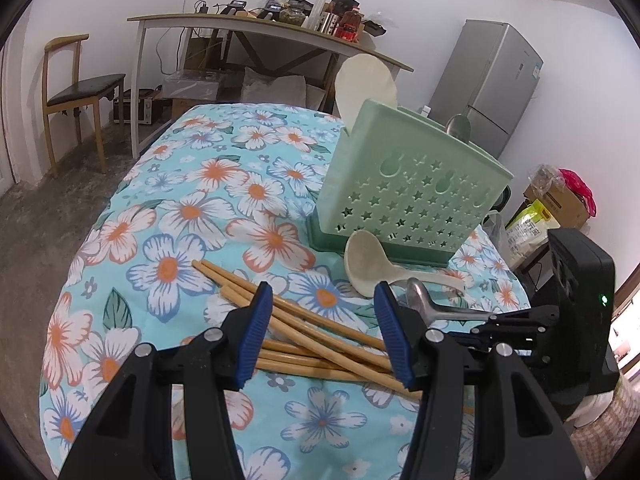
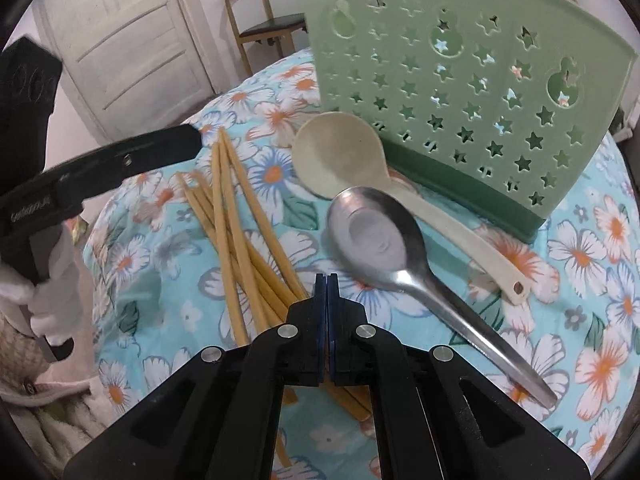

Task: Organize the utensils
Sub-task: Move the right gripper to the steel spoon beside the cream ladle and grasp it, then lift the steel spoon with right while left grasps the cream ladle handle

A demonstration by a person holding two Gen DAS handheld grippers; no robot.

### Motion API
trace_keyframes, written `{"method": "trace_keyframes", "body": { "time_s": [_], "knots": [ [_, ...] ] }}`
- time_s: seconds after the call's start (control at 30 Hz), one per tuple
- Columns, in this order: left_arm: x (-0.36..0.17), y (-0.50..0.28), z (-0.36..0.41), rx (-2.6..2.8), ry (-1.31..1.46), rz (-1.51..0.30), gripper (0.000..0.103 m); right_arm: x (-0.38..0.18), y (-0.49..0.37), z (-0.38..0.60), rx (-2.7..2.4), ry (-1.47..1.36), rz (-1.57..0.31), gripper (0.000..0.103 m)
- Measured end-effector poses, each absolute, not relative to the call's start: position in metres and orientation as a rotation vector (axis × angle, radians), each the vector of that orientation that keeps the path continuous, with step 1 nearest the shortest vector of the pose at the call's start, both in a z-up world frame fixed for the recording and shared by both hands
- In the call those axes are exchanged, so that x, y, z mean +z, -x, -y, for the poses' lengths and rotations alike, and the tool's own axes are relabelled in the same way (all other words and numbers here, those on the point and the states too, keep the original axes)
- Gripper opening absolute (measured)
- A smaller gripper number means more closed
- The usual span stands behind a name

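Both grippers are black plastic, with angular linked arms joined by round silver pins. The left gripper (image 1: 324, 334) carries ribbed blue pads (image 1: 251, 338) on its fingers. The right gripper (image 2: 326, 280) has matching blue pads, and its boxy black housing shows a small green light (image 1: 603, 300).

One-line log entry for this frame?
left claw: open over chopsticks | right claw: shut, empty | steel spoon, cream spoon: on cloth | holder: upright
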State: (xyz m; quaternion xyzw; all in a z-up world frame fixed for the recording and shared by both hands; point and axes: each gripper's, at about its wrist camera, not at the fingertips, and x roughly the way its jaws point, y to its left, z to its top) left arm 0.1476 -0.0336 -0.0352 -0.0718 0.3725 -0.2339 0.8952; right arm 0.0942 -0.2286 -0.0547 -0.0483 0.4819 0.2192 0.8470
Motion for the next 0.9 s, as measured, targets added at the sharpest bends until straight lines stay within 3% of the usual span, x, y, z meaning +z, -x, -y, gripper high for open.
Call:
{"method": "trace_keyframes", "body": {
  "time_s": [0.27, 0.67, 0.9],
  "knots": [
    [-0.036, -0.148, 0.036, -0.484, 0.15, -0.777, 0.051, -0.047, -0.089, 0.225, 0.386, 0.196, -0.944, 0.02],
    [-0.038, -0.151, 0.031, -0.478, 0.172, -0.775, 0.051, -0.059, -0.089, 0.205, 0.332, 0.434, -0.89, 0.03],
    [-0.041, -0.153, 0.024, -0.478, 0.187, -0.775, 0.051, -0.065, -0.095, 0.179, 0.297, 0.55, -0.852, 0.031]
  ]
}}
